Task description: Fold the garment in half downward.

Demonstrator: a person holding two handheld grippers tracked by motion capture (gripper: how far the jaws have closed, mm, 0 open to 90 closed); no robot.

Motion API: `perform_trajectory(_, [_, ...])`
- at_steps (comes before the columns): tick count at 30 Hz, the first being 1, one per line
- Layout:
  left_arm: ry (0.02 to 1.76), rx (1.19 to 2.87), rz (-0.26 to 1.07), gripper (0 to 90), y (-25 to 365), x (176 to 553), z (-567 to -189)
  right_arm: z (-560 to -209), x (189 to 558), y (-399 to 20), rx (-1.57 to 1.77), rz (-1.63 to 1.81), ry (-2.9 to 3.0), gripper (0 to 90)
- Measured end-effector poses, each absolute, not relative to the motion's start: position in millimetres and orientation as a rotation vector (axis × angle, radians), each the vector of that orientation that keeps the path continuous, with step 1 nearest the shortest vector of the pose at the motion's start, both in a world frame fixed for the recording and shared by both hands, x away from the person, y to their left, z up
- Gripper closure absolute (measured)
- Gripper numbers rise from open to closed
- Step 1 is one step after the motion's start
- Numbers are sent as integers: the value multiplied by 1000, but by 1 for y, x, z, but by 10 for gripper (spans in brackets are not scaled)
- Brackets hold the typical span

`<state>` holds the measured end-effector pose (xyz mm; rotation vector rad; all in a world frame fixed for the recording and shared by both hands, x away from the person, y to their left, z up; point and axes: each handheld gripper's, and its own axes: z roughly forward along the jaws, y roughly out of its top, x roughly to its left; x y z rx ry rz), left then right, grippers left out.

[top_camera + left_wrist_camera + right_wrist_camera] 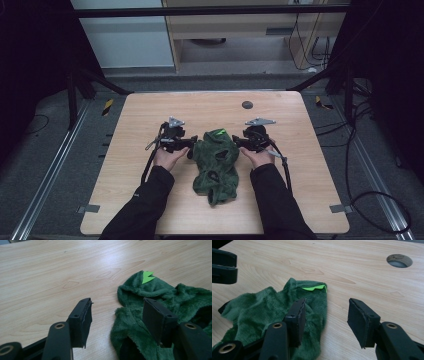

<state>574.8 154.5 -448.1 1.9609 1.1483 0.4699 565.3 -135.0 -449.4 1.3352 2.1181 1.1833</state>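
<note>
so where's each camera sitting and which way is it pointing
High view: fixed above the person's side, facing forward and down at the wooden table; both forearms, the left gripper and right gripper show.
Left gripper view: rides that gripper, looking along its open jaws over the green fleece garment.
Right gripper view: rides that gripper, its open jaws straddling the garment's edge.
All three share the garment and its bright green tag.

Cloth (216,162) lay mid-table (150,200), between left gripper (189,145) and right gripper (239,143); hole (247,104) lay far right.
</note>
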Motion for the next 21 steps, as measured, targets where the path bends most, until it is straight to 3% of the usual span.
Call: perform_trajectory(21, [1202, 2041, 397, 489, 136, 592, -483, -480, 580, -121, 1394, 1089, 2203, 523])
